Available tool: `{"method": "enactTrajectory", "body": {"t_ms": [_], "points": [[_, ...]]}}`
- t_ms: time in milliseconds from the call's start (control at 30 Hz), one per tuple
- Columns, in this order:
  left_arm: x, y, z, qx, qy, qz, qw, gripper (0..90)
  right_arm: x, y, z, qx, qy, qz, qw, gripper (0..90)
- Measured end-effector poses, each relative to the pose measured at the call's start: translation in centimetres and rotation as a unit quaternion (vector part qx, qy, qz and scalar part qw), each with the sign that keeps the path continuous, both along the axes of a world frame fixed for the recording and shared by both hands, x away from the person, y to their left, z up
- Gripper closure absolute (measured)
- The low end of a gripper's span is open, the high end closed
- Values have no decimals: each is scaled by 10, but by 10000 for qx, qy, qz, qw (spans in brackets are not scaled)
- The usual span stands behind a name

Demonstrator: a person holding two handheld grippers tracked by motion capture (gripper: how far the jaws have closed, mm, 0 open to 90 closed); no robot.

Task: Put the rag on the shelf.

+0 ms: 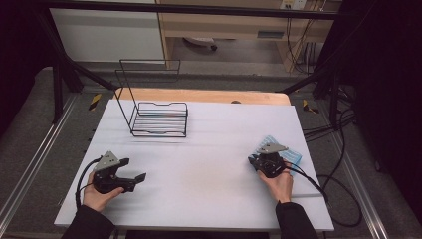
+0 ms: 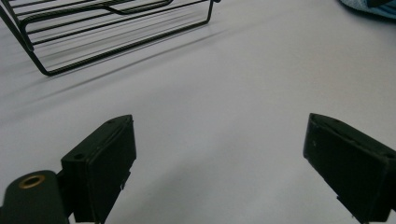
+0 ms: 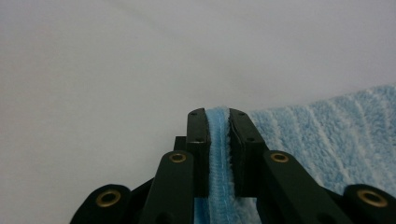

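Note:
A light blue striped towel [image 1: 292, 154] lies at the right side of the white table [image 1: 209, 149], partly hidden under my right gripper [image 1: 255, 160]. In the right gripper view that gripper [image 3: 218, 114] is shut on the edge of the blue towel [image 3: 327, 135], the hem pinched between its jaws. My left gripper [image 1: 133, 172] rests low at the front left, open, with nothing between its fingers [image 2: 100, 163]. A black wire rack [image 1: 158, 117] stands at the back left of the table; its base bars [image 2: 112, 32] show ahead of the left gripper.
A wooden board edge [image 1: 204, 95] runs behind the white surface. Black cables [image 1: 338, 194] trail off the right side onto the floor. A black frame bar [image 1: 189, 9] crosses overhead at the back.

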State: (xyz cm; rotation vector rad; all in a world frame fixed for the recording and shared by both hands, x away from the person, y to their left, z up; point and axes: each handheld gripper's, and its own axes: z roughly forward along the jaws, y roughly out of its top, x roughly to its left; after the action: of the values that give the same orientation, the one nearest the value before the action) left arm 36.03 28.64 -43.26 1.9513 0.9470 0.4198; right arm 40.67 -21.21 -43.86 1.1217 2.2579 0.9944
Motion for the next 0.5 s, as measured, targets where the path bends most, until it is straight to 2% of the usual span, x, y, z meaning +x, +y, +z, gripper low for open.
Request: {"method": "enactTrajectory", "body": {"t_ms": [100,267,500], "points": [[0,0,0,29,2,7,10000,95,-3,0,5,251,24,95,9996,801],[0,0,0,35,-2,29,10000,95,-9,9,13,452,30,289,9986,800],[1,0,0,54,9,40,10000,88,-16,24,18,748,169,544,9956,800]]}}
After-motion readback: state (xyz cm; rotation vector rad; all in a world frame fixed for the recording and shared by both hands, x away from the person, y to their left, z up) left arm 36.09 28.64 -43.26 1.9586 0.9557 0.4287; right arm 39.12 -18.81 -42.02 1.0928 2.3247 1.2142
